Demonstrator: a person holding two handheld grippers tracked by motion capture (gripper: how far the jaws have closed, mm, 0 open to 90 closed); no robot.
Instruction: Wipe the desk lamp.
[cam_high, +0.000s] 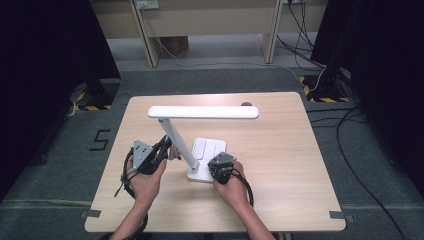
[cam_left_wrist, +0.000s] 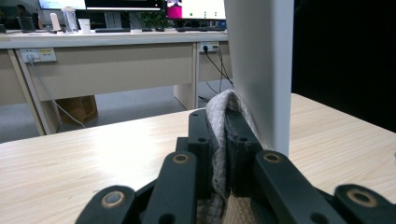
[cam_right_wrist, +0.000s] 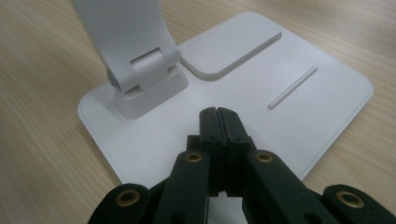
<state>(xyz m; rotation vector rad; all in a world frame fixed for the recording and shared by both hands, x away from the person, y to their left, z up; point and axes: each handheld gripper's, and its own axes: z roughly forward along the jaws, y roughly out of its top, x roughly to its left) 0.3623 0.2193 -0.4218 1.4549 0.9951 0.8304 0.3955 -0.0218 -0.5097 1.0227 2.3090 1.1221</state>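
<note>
While its arm slants up-left, lamp head spans left-right

Matt white plastic lamp, seemingly knitted grey cloth, pale wood-grain table.

A pale wooden table stands on grey floor; a white lamp rests on it. The lamp's base sits near the front edge.

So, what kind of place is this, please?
Probably an office or lab set up for recording. A small wooden table stands on grey carpet, with hazard-striped stand feet and loose cables beside it. Behind it, long desks carry monitors and wall sockets.
</note>
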